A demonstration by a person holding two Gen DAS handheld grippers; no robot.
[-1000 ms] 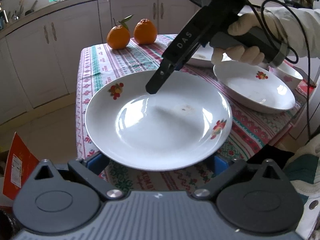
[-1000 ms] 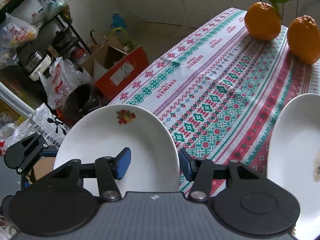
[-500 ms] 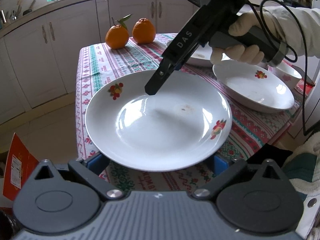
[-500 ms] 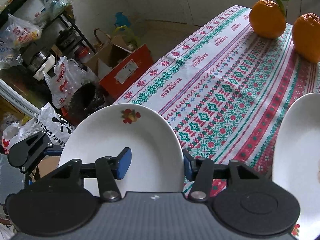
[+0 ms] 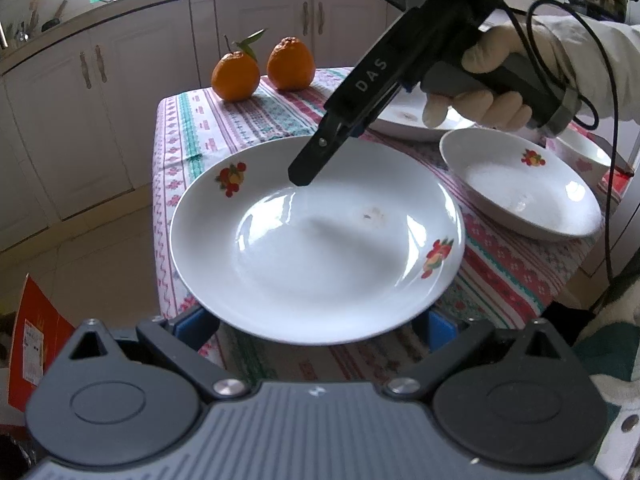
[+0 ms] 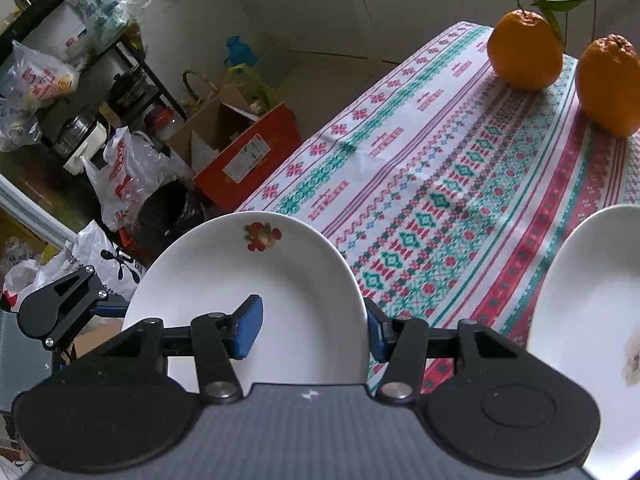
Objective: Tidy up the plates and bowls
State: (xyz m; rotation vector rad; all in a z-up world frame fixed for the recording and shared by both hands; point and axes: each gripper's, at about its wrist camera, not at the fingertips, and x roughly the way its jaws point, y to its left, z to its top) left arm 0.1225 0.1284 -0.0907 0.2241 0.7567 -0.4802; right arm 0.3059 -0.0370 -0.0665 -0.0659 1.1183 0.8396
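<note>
Plate [image 5: 316, 248], white with fruit prints on the rim, sits off the near-left corner of the surface [image 5: 248, 128], overhanging the cloth edge, apparently raised rather than lying flat. Right gripper [image 6: 312, 328] has it: fingers clenched on the plate's far rim, one blue pad [image 6: 249, 327] on the inner face, the other on the outside edge. In the left wrist view that gripper comes down from upper right at a slant, tip on the rim, a gloved hand [image 5: 480, 92] on the handle, black cable trailing off it. Left gripper [image 5: 316, 326] sits under the plate's near edge, fingers spread wide, blue pads [image 5: 196, 322] showing on either side below the rim and not pressing on it; whether they touch the plate from underneath I cannot tell. Second plate [image 5: 524, 188], same fruit print, lies flat on the surface to the right, apart from the first. Another white dish [image 5: 404, 118] is behind it, mostly hidden by the right gripper. Small bowl [image 5: 580, 156] with a pink pattern at the far right edge. Two oranges [image 5: 236, 76] stand side by side at the far end of the surface, one with a leaf. Red box [image 6: 248, 156] and bags on the floor left of the surface.
</note>
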